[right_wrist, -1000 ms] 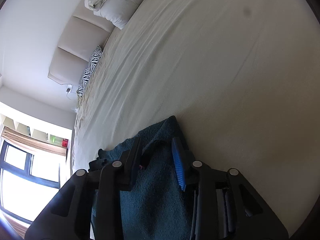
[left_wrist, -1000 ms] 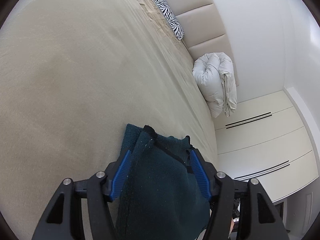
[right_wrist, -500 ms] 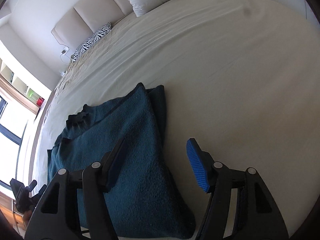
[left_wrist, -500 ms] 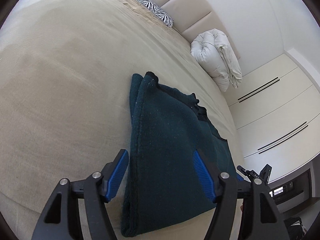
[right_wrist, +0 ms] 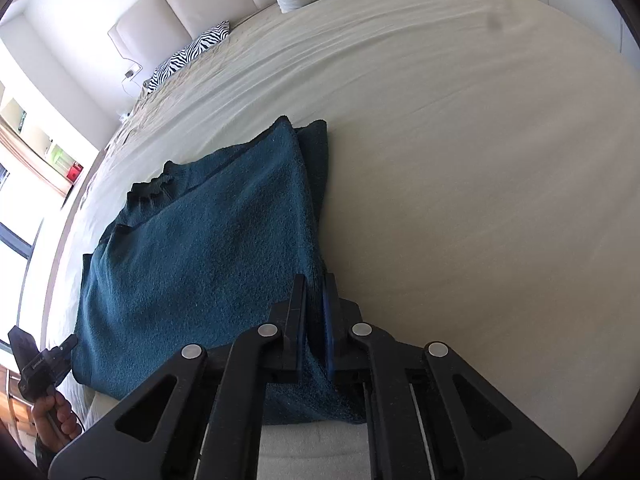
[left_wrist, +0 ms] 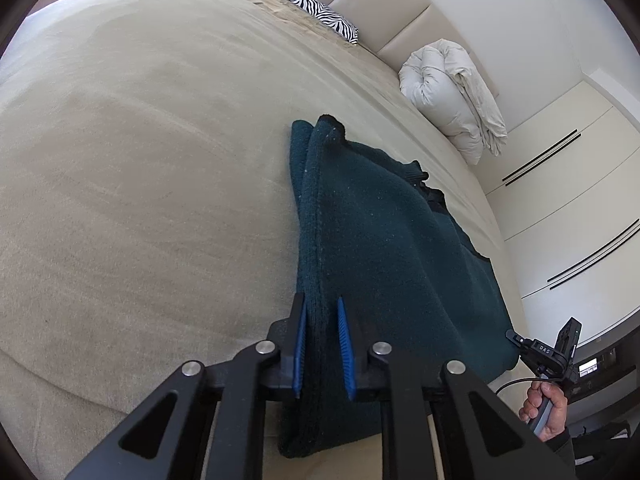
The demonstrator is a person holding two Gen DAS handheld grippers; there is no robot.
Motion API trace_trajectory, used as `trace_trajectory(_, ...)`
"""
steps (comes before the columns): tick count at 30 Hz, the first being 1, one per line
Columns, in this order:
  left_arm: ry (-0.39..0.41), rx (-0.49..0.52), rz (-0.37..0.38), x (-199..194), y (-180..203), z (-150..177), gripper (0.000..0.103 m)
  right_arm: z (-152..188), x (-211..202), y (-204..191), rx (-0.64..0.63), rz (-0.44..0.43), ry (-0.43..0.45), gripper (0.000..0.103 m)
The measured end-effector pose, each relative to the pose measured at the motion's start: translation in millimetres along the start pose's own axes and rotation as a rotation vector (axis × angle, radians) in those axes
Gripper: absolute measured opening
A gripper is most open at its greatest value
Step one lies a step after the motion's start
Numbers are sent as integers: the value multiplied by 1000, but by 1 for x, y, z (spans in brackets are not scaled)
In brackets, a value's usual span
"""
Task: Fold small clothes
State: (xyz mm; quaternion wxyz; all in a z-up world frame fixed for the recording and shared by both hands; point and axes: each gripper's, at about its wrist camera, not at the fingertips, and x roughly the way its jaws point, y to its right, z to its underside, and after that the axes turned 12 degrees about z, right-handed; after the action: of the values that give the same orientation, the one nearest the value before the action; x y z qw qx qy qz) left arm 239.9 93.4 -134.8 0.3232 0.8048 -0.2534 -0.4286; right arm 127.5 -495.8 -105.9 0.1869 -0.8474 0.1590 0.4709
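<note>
The dark teal fleece garment [left_wrist: 384, 264] lies folded at the centre of the frame on the beige bedspread [left_wrist: 140, 168]. The left gripper [left_wrist: 322, 344] pinches its near left edge; the right gripper [right_wrist: 316, 320] pinches its near right edge. White "DAS" lettering shows on the black handle [left_wrist: 546, 354] at lower right.

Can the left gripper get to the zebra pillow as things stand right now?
Probably not. The left gripper is shut on the near edge of the teal garment, while the zebra pillow lies far across the bed by the headboard.
</note>
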Motion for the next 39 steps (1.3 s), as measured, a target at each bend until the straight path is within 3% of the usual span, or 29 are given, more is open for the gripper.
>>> trace_trajectory(5,-5,25,-22,0,1,2,11,11,-7,13,60,18,17,4)
trace_trajectory(18,-6,30,-21,0,-7,7,10,25,9,38,164,-51,-4,6)
trace_trajectory(20,-9,20,-20,-4,-9,7,14,27,4,41,182,-54,-7,13)
trace_trajectory(23,7,0,-37,-17,-8,6,18,29,-16,45,224,8,11,23)
trace_trajectory(25,46,41,-67,-30,3,4,18,27,-37,42,226,37,60,23)
trace_trajectory(28,73,118,-41,-36,33,-6,20,18,-61,22,187,-66,88,23)
trace_trajectory(29,68,148,-23,-32,46,-10,27,13,-63,11,172,-133,75,23)
trace_trajectory(32,42,215,35,-5,79,-11,41,14,-51,-32,156,-382,-2,23)
trace_trajectory(34,-22,232,56,24,90,-1,42,27,-29,-68,116,-496,-102,23)
trace_trajectory(37,-120,237,42,61,92,23,42,57,5,-106,56,-552,-212,23)
trace_trajectory(39,-154,231,4,70,81,39,40,75,26,-110,65,-510,-265,23)
